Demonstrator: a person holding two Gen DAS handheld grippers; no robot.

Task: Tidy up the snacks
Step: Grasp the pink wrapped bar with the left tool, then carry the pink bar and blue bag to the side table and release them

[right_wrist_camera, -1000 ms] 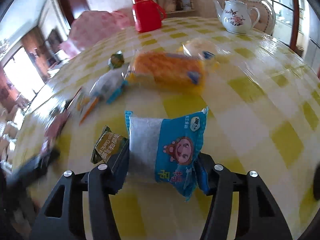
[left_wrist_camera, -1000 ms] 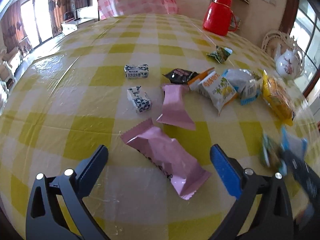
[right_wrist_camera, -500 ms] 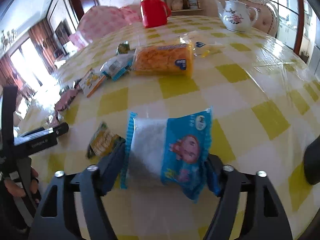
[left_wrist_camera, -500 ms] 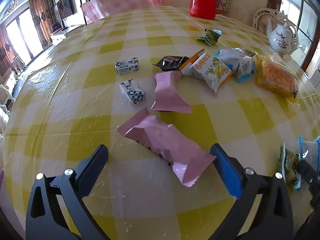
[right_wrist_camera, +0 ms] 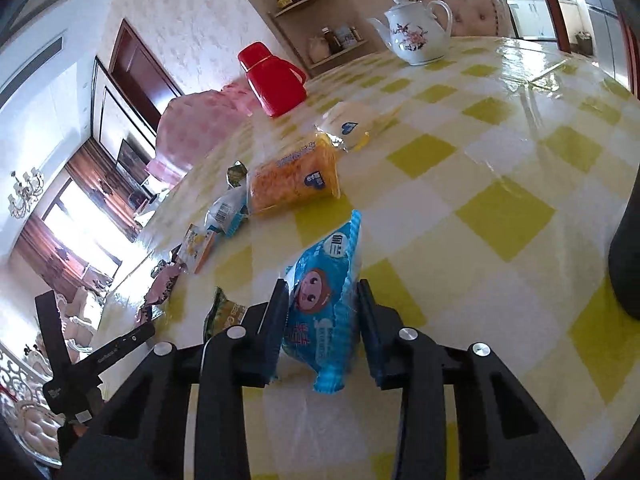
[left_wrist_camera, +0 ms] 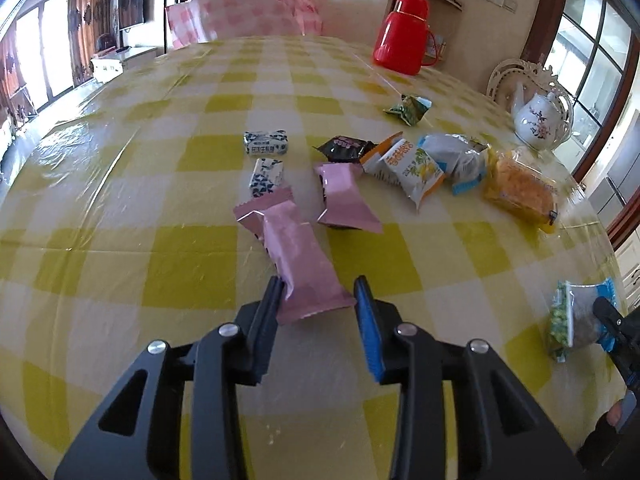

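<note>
Item: left gripper [left_wrist_camera: 318, 300], jaws just narrowed onto the near end of the pink packet [left_wrist_camera: 298, 262]; right gripper [right_wrist_camera: 322, 316], just clamped on the blue packet [right_wrist_camera: 326, 304], apparently for sorting.

You are working in a home dining room: the round table [left_wrist_camera: 132, 168] wears a yellow-and-white checked cloth under clear plastic, with a red thermos jug [left_wrist_camera: 404, 38] and a flowered china teapot [right_wrist_camera: 416, 36] on it. Around you stand carved white chairs [left_wrist_camera: 520, 76], a corner shelf of jars [right_wrist_camera: 320, 20], a chandelier [right_wrist_camera: 26, 192] and curtained windows [left_wrist_camera: 40, 52].
</note>
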